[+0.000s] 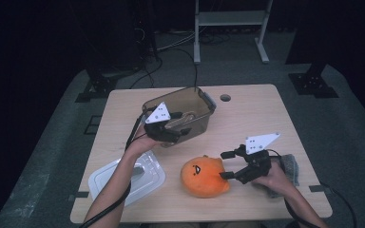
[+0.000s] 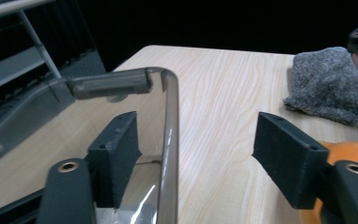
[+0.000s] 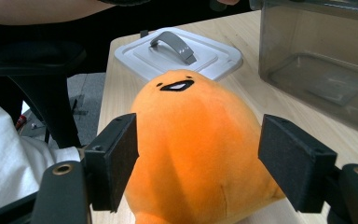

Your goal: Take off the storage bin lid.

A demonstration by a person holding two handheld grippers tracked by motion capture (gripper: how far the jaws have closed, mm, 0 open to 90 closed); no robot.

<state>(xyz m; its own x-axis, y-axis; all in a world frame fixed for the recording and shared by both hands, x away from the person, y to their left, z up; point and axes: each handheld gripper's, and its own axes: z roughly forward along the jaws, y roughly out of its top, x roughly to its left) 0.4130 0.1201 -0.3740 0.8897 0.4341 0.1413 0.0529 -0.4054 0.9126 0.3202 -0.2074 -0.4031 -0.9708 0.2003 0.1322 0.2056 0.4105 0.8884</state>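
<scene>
The orange plush toy [image 1: 204, 176] sits on the near part of the table [image 1: 266, 109], between the white lid [image 1: 128, 178] and the grey cloth [image 1: 292, 167], and your right gripper [image 1: 226, 166] is lined up on it. Its jaws are spread either side of the toy's body in the right gripper view, pads [image 3: 113, 158] not quite pressing yet. Looks like you're about to pick it up. Over on the other side, your left gripper [image 1: 186, 123] straddles the rim of the brown bin [image 1: 197, 102], one pad [image 2: 116, 156] inside the wall, the other well clear outside, so nothing's pinched there yet. Next, I'd say: squeeze the right jaws onto the toy and clamp the left on the rim to steady the bin, then lift the toy over.
</scene>
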